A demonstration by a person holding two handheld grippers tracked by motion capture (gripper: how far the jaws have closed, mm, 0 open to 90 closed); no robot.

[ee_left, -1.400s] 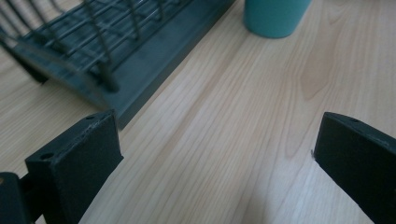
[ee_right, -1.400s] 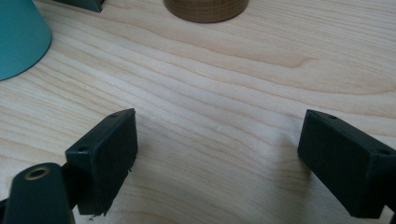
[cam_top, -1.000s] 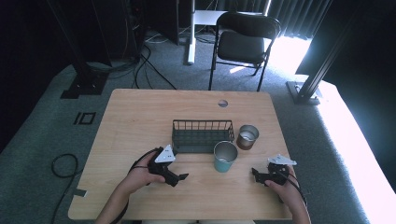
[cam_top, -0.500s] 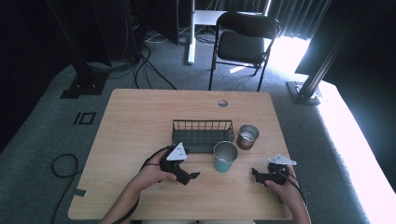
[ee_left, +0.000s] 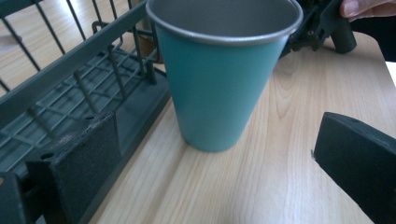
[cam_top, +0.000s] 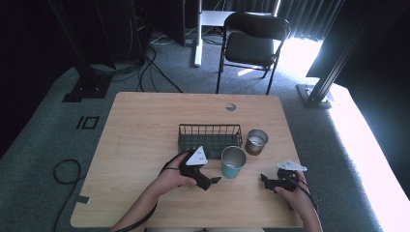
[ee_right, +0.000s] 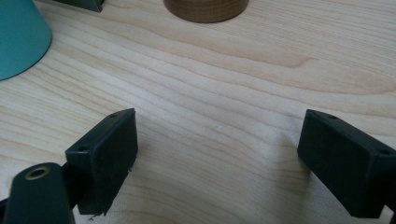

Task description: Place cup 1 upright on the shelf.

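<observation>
over on the left of the wooden table, the left gripper sits low in the person's left hand, grey three-cornered plate on top, nose aimed at the teal cup. its jaws are spread wide, and in the left gripper view the cup stands upright between them, not yet touched (the left pad lies up against the wire basket's edge). the cup stands on bare wood just in front of the black wire basket, close to its right front corner, and its inside looks like plain metal. next along, a brown metal-lined cup stands just beside the basket's right end, a little behind the teal one. further right, the right gripper rests low over the table in the right hand, pointing left towards the teal cup. its jaws gape wide with only wood grain between them, the teal cup's base at the upper left and the brown cup's base at the top.
</observation>
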